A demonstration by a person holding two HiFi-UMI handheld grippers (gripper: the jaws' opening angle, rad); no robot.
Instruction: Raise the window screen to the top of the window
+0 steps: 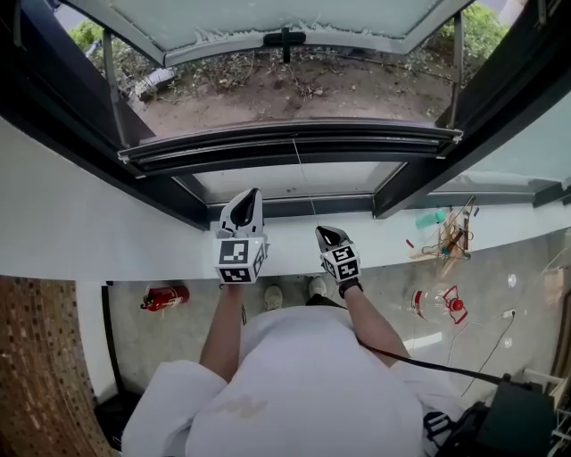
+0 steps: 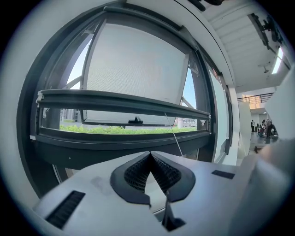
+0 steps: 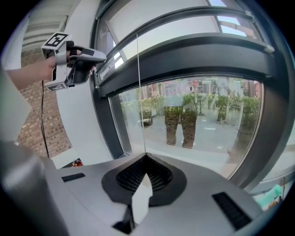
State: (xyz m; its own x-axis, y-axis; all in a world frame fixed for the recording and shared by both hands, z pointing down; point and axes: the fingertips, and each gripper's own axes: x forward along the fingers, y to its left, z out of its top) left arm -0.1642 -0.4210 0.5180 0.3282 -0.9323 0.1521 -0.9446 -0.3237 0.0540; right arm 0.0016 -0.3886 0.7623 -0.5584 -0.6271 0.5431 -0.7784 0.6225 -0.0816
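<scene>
Window (image 1: 89,125): a dark frame is filling the wall ahead, with a fixed lower pane (image 1: 294,181) below and an opening above.
Sash (image 1: 268,22): it is standing swung outward from the upper opening, with bare ground and greenery showing beyond it.
Screen (image 2: 138,64): a faint mesh seems to be covering the opening above its rail, though the weave is hard to make out.
Rail (image 1: 294,143): the screen's dark bar is lying level across the opening, low down. In the left gripper view a strip of greenery is showing between it and the frame beneath, and it is sitting well short of the top.
Sill (image 1: 107,232): a white ledge is running below the window, and both tools are hovering over it.
Left gripper (image 1: 252,194): it is pointing at the window with its jaws together and nothing between them, and is sitting below the rail.
Right gripper (image 1: 324,233): it is sitting just beside the left one, with its jaws clamped on the cord.
Cord (image 3: 138,92): a thin line is hanging from the middle of the rail and running straight down into the right gripper's tip.
</scene>
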